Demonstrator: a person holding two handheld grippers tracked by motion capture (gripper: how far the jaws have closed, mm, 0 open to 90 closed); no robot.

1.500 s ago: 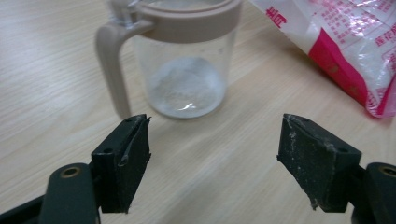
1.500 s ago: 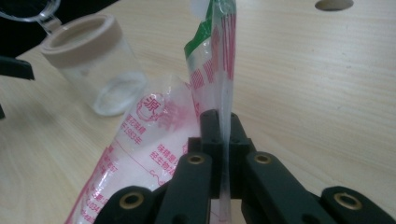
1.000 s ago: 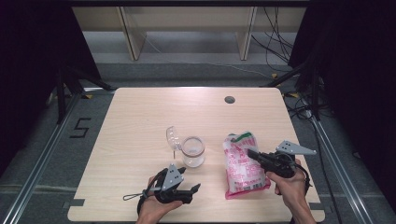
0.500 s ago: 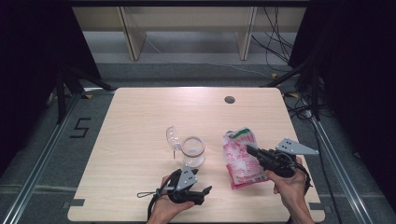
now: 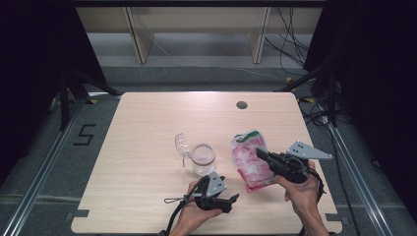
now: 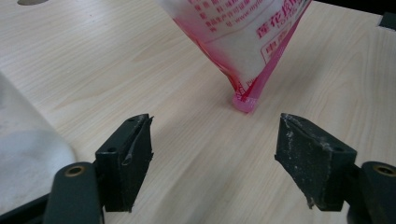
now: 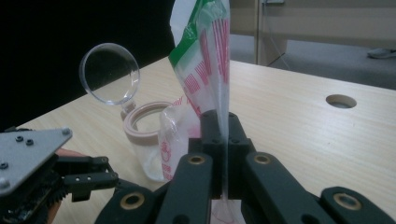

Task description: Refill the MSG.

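A pink-and-white plastic bag (image 5: 249,160) with a green top hangs tilted, and my right gripper (image 5: 259,153) is shut on its side edge. In the right gripper view the bag (image 7: 205,60) rises straight out of the shut jaws (image 7: 223,122). Its bottom corner (image 6: 245,100) touches the table. My left gripper (image 5: 231,200) lies low near the front edge, left of the bag, and is open with nothing between its fingers (image 6: 132,149). A glass jar (image 5: 203,159) stands near the middle with its hinged lid (image 5: 181,143) swung open.
The wooden table (image 5: 147,123) has a round cable hole (image 5: 241,104) at the back right. The jar (image 7: 144,133) stands just behind the left gripper (image 7: 88,179) in the right gripper view. Dark floor and rails surround the table.
The right gripper has raised the bag from lying flat to standing on its bottom corner. The left gripper has moved right along the front edge toward the bag, still open.
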